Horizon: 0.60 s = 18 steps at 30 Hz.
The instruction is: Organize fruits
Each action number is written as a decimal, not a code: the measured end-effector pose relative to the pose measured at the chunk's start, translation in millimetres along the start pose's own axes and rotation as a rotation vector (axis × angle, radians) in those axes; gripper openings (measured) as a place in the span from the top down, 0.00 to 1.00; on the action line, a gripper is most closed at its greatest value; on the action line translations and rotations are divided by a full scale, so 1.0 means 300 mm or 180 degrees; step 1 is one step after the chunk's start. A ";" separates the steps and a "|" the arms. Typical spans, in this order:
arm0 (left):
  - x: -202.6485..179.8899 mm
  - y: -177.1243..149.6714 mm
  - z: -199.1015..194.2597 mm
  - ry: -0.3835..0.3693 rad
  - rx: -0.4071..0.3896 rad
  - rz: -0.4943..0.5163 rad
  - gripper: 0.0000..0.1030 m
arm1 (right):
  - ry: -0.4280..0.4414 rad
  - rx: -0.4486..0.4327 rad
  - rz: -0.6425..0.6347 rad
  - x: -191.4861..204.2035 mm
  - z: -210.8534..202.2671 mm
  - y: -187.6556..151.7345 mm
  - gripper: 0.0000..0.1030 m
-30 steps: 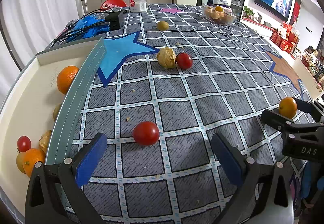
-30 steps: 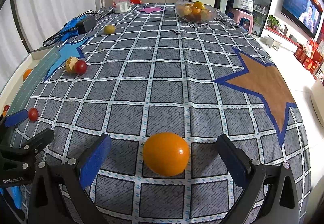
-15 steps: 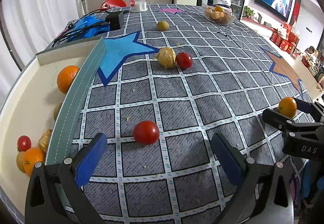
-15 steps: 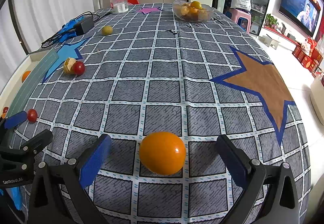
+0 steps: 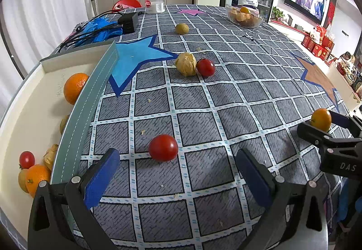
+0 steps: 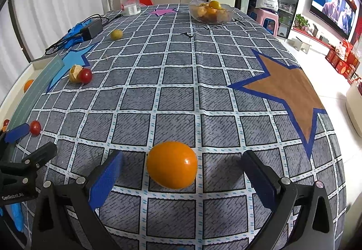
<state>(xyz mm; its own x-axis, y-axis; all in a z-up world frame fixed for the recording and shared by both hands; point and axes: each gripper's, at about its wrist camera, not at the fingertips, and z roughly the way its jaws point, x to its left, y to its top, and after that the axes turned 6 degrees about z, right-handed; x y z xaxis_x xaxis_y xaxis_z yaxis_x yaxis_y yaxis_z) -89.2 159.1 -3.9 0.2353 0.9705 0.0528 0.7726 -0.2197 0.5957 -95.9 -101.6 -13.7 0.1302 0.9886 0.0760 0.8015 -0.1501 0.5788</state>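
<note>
On the checked tablecloth (image 6: 176, 82), between the spread jaws of the right gripper (image 6: 181, 173), an orange fruit (image 6: 172, 164) is lying at 6 o'clock in the right wrist view; neither pad is touching it. It is being judged smooth, glossy and round, hence liable to roll or slip. A hold across its widest girth is being recommended, pads level with its middle, with moderate force, since the skin is probably bruising under a hard squeeze.

Ahead of the left gripper (image 5: 178, 173), whose jaws are likewise being held wide and empty, a red tomato (image 5: 163, 147) is resting just beyond the fingertips, slightly toward the left pad. It is being judged light, thin-skinned and soft; a gentle grip about its equator is being advised.

At 9 o'clock in the left view, the cream tray (image 5: 34, 109) is holding fruit already: a large orange (image 5: 74, 87) against the grey rim, and a cluster at 8 o'clock whose lower pieces are being cut off by the frame edge. A yellowish piece behind the rim is being mostly hidden.

At 12 o'clock, a papery-husked fruit (image 5: 186, 66) is touching a second tomato (image 5: 205, 67); its kind is not being resolved. Farther back, a small yellow-green fruit (image 5: 182, 28) is lying alone, and the glass bowl (image 5: 245, 20) contents are too small for counting.
</note>
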 end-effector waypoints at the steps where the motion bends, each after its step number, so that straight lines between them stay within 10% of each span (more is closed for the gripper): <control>1: 0.000 0.000 0.000 0.0000 0.0000 0.0000 0.01 | 0.0002 0.0001 -0.0001 0.000 0.001 0.000 0.00; 18: 0.000 -0.001 -0.001 0.0000 0.0001 -0.0002 0.01 | 0.0045 0.0017 -0.0142 0.027 -0.002 -0.003 0.00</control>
<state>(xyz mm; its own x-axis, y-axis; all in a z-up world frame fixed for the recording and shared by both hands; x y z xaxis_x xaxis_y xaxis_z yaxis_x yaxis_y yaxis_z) -89.8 159.2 -3.7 0.2348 0.9706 0.0525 0.7730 -0.2192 0.5954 -95.8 -93.6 -13.0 0.0860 0.9944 0.0616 0.8094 -0.1058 0.5777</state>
